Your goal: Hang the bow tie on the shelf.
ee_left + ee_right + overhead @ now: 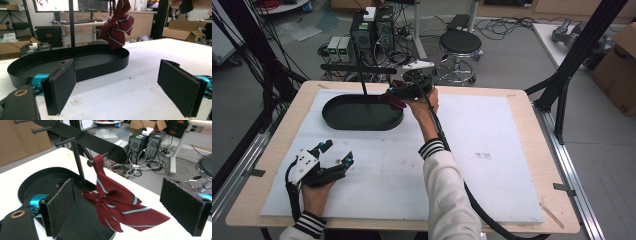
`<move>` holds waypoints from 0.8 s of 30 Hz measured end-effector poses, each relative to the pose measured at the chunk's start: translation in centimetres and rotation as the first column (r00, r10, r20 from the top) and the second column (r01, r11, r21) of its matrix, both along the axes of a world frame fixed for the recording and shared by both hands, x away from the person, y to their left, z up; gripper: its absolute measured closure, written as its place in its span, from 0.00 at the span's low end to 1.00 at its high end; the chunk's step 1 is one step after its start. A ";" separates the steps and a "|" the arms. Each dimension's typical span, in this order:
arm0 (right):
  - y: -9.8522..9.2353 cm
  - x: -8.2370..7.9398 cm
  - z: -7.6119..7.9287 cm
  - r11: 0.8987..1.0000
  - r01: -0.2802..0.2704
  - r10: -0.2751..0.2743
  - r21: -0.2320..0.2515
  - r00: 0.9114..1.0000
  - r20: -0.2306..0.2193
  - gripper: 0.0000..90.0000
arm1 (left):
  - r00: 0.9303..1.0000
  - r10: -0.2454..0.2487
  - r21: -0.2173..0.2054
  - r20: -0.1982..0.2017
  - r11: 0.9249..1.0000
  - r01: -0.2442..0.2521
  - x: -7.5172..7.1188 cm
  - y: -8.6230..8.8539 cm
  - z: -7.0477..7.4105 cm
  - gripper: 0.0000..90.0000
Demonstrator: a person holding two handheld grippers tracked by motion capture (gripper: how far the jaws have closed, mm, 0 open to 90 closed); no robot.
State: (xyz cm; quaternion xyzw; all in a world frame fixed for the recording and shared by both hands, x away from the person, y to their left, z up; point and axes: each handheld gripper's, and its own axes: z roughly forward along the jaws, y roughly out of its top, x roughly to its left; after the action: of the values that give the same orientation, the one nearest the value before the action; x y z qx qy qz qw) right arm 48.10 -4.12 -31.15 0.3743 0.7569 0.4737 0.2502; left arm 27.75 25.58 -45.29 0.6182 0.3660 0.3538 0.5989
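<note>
Bow tie (pixel 117 207) hangs from rack peg (pixel 90 163), between spread right tongs (pixel 130 207), pads apart; left tongs (pixel 125 85) spread, empty.

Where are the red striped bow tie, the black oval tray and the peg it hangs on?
bow tie (pixel 117 206), right gripper view, its knot.
black oval tray (pixel 100 66), left gripper view, outer wall.
peg (pixel 90 163), right gripper view, its rounded tip.

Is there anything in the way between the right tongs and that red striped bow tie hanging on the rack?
Nothing visible. The bow tie hangs from a peg on the black rack, right in the open gap of the right tongs. Neither pad presses on it. The rack's post stands behind it, over the black tray.
</note>
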 end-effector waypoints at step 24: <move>-7.6 -13.5 -0.2 0.999 0.025 -0.031 0.044 0.991 0.132 0.11 | 1.000 0.002 0.005 0.000 1.000 -0.002 0.0 -0.1 0.0 0.17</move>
State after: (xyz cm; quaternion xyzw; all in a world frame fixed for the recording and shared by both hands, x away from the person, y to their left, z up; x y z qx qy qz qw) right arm 34.56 -11.67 -31.33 0.3578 0.7231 0.5098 0.2987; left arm 27.75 25.48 -45.29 0.6192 0.3658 0.3554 0.5971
